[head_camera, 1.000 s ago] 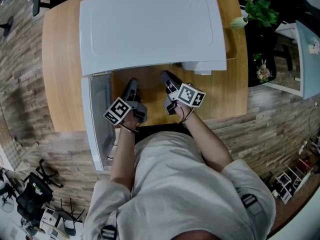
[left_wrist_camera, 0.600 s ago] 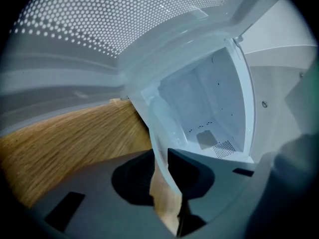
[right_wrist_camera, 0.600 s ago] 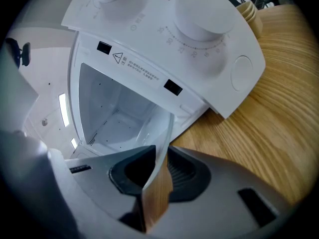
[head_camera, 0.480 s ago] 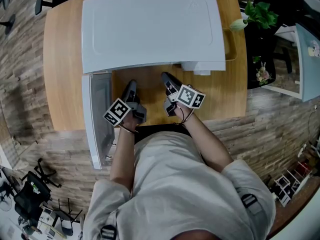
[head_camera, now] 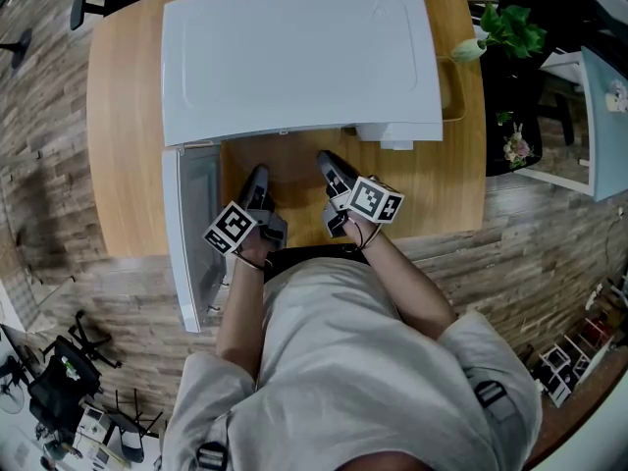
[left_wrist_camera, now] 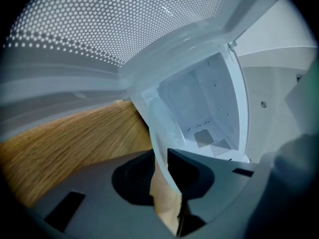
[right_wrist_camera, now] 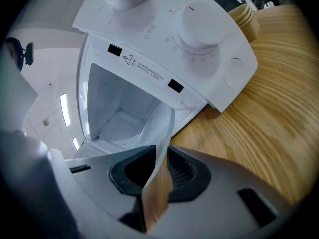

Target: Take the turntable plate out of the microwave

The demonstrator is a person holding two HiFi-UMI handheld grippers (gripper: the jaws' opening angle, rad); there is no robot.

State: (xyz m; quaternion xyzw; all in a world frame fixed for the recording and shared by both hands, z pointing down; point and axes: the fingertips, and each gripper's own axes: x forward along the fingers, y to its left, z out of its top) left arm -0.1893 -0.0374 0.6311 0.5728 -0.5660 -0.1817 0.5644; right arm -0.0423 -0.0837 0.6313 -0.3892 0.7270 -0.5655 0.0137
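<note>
A wooden table (head_camera: pixel 118 165) on plank flooring carries the boxy white microwave (head_camera: pixel 294 57), its door (head_camera: pixel 191 224) swung open to the left. The left gripper (left_wrist_camera: pixel 162 176) is clamped on the left rim of the clear glass turntable plate (left_wrist_camera: pixel 159 128). The right gripper (right_wrist_camera: pixel 159 176) pinches the opposite rim. Both pairs of jaws have just been closing on the glass. The plate spans between them and reaches ahead toward the cavity (left_wrist_camera: pixel 199 103), both hands equally near. I cannot tell whether its far edge has cleared the sill. Compared with a second ago, both grippers sit slightly nearer the person's body.
</note>
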